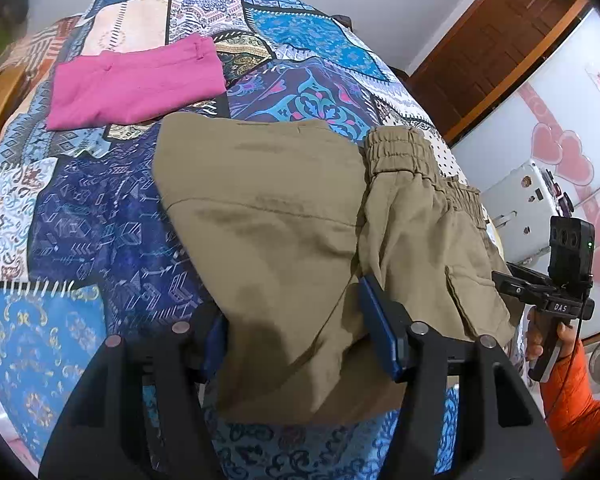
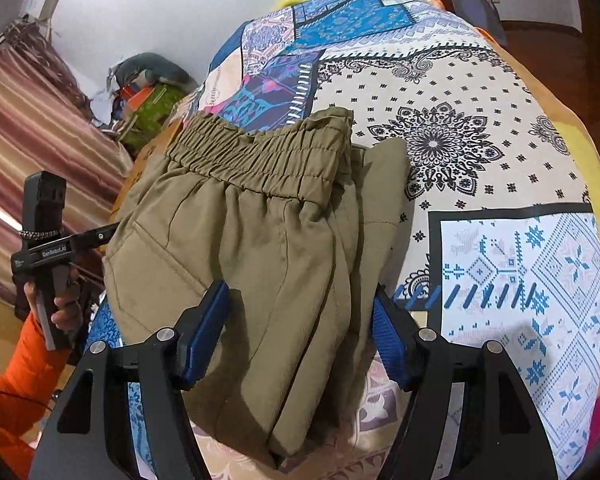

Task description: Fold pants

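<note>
Khaki pants [image 1: 284, 216] with an elastic waistband [image 1: 400, 148] lie folded on a patterned bedspread [image 1: 100, 216]. In the left wrist view my left gripper [image 1: 296, 340] is open, its blue pads on either side of the near edge of the cloth. In the right wrist view the pants [image 2: 260, 248] show their waistband [image 2: 260, 152] at the far end, and my right gripper [image 2: 300, 336] is open, straddling the near folded edge. Neither gripper pinches the cloth. Each gripper appears in the other's view, the right one [image 1: 556, 280] and the left one [image 2: 48, 248].
Folded pink pants [image 1: 136, 84] lie farther back on the bed. A white cabinet with heart stickers [image 1: 560, 152] and a wooden door [image 1: 492, 48] stand to the right. Striped curtains [image 2: 32, 136] and a pile of clutter [image 2: 148, 92] are at the left.
</note>
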